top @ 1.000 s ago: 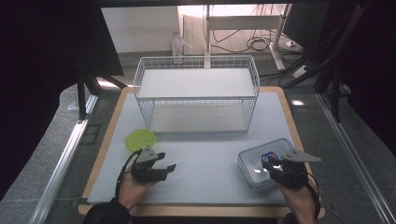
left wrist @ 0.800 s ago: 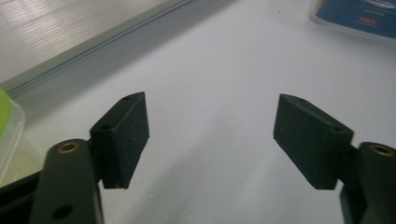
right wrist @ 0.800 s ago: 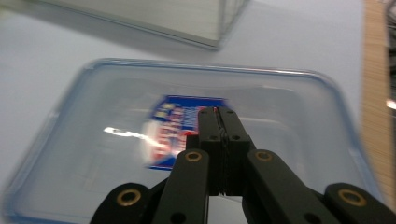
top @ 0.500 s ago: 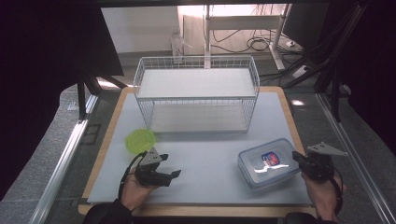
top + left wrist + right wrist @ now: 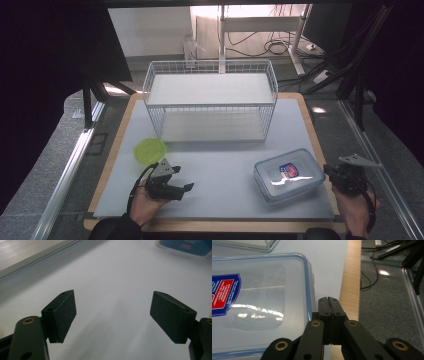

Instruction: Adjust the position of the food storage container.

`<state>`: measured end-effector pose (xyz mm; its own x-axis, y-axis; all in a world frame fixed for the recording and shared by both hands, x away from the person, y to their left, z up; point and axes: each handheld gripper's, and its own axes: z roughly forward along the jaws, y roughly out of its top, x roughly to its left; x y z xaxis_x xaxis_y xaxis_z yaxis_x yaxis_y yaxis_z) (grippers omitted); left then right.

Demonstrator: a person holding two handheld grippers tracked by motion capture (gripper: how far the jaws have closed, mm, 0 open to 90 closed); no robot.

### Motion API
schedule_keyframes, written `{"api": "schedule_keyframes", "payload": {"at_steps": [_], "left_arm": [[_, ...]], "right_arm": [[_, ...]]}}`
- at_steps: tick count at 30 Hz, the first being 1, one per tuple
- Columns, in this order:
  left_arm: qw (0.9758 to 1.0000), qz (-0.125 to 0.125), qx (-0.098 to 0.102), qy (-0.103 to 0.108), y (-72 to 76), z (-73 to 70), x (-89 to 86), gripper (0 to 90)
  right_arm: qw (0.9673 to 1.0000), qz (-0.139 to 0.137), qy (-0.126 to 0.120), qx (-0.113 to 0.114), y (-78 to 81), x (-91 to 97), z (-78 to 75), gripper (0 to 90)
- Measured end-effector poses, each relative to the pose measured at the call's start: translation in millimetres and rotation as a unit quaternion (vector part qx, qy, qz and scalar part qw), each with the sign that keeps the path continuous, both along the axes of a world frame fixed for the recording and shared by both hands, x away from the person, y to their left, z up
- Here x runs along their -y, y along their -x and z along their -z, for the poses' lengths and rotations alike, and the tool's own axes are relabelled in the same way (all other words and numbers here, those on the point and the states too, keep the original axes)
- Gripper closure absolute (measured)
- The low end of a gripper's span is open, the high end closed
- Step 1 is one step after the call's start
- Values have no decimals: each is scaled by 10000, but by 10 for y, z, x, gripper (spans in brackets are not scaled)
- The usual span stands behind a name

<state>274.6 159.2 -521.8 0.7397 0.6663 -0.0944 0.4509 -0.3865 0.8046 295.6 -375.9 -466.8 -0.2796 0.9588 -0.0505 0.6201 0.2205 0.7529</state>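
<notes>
Resting at the front right of the white mat (image 5: 220, 165), slightly askew: a clear plastic container (image 5: 289, 174) with a blue-rimmed lid and a red-and-blue label, lid on. Just beside its right edge, over the wooden border of the table (image 5: 316, 134), the right gripper (image 5: 331, 172) — jaws pressed flat together with nothing between them, seen in the right gripper view (image 5: 329, 305) as one black block close against the container (image 5: 259, 302), whether touching it or not cannot be told. Held in a hand (image 5: 356, 212) coming in from the bottom right corner.

At the front left, the left gripper (image 5: 186, 189), lying low over bare mat and pointing right, toward the container but well apart from it. Jaws wide apart and empty in the left gripper view (image 5: 112, 315), with plain white mat between the pads (image 5: 63, 312) and a corner of the container's label (image 5: 186, 246) far ahead.

Behind the left gripper, a lime-green round lid (image 5: 150, 150), flat on the mat. Farther back, centred — a white wire rack (image 5: 210, 102) with a solid upper shelf.
</notes>
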Motion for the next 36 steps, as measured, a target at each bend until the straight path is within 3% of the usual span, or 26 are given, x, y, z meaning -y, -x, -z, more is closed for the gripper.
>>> {"api": "schedule_keyframes", "payload": {"at_steps": [7, 19, 20, 22, 23, 29, 36], "left_arm": [[10000, 1, -80, 51, 17, -33, -2, 290], [9992, 272, -280, 104, 92, -83, 100, 543], [9989, 342, -307, 77, 100, -85, 121, 609], [9985, 426, -334, 26, 116, -91, 152, 638], [9983, 466, -347, 22, 122, -95, 163, 720], [9977, 544, -409, 50, 139, -115, 157, 851], [9978, 475, -458, 92, 127, -104, 105, 854]], "right_arm": [[9994, -303, 100, -136, 52, -211, 15, 900], [9972, -702, -107, -249, 173, -541, 42, 900], [9960, -833, -127, -281, 190, -631, 45, 900], [9956, -889, -124, -282, 196, -661, 47, 900], [9939, -1047, -146, -304, 212, -757, 53, 900], [9905, -1313, -230, -327, 242, -929, 74, 900], [9836, -1723, -379, -375, 268, -1183, 107, 900]]}}
